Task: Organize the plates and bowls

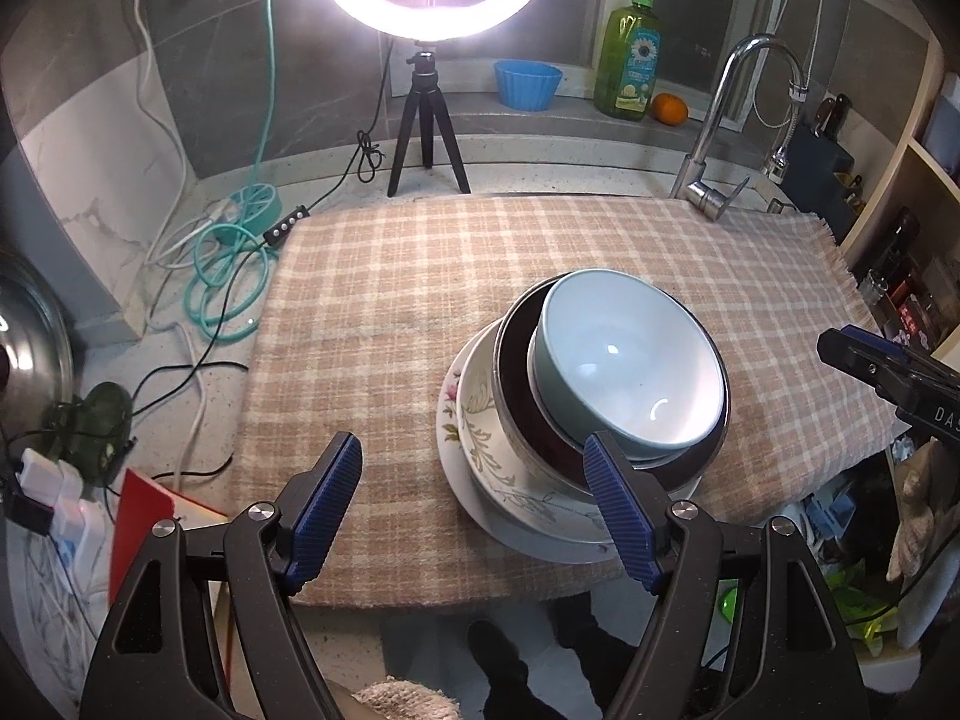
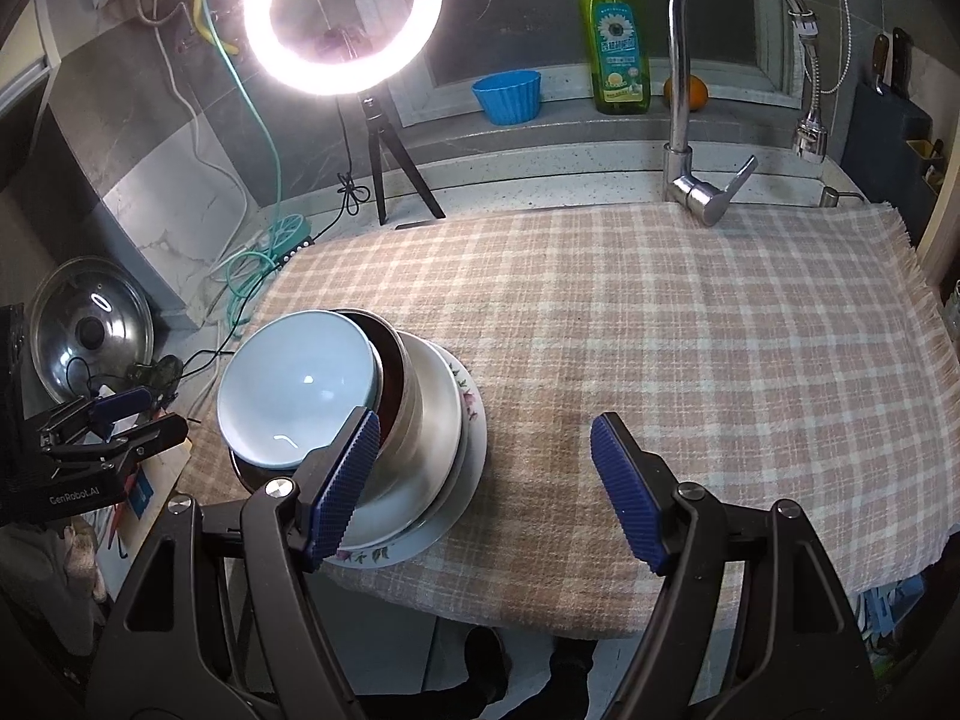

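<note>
A stack of dishes stands near the front edge of the checked cloth (image 1: 384, 300) (image 2: 690, 324). At the bottom lies a floral plate (image 1: 451, 420) (image 2: 474, 414). On it sits a white floral bowl (image 1: 480, 420) (image 2: 438, 408), then a steel bowl (image 1: 516, 372) (image 2: 399, 384), and a pale blue bowl (image 1: 630, 360) (image 2: 300, 384) tilted on top. My left gripper (image 1: 474, 516) hangs open in front of the stack's left side, with nothing between its fingers. My right gripper (image 2: 486, 486) is open to the right of the stack, its left fingertip (image 2: 351, 468) in front of the bowls.
A ring light on a tripod (image 1: 429, 120) (image 2: 384, 150) stands behind the cloth, with cables (image 1: 234, 264) to its left. A tap (image 1: 714, 138) (image 2: 684, 120), a soap bottle (image 2: 615, 42), a blue cup (image 2: 507, 96) and an orange (image 1: 669, 108) are at the back. A pot lid (image 2: 90, 330) leans at left.
</note>
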A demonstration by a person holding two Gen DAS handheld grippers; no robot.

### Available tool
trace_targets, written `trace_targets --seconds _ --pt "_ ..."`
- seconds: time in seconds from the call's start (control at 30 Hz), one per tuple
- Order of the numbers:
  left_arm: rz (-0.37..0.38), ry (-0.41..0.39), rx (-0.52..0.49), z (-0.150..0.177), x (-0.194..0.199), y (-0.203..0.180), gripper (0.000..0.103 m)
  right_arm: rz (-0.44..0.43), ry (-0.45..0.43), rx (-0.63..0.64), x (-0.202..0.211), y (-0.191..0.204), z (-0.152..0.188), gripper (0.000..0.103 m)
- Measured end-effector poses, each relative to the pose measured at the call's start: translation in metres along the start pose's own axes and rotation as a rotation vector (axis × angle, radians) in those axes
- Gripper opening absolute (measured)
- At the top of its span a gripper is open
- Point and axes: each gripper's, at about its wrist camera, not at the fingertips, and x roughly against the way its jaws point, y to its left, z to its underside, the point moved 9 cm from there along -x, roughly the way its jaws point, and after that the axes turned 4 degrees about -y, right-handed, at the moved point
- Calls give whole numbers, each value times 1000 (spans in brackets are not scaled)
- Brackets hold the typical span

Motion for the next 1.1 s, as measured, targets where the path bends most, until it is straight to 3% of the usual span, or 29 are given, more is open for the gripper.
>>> trace_targets --seconds 1.1 --pt "5 -8 -5 -9 -3 -8 77 -6 46 -70 -19 -10 4 76"
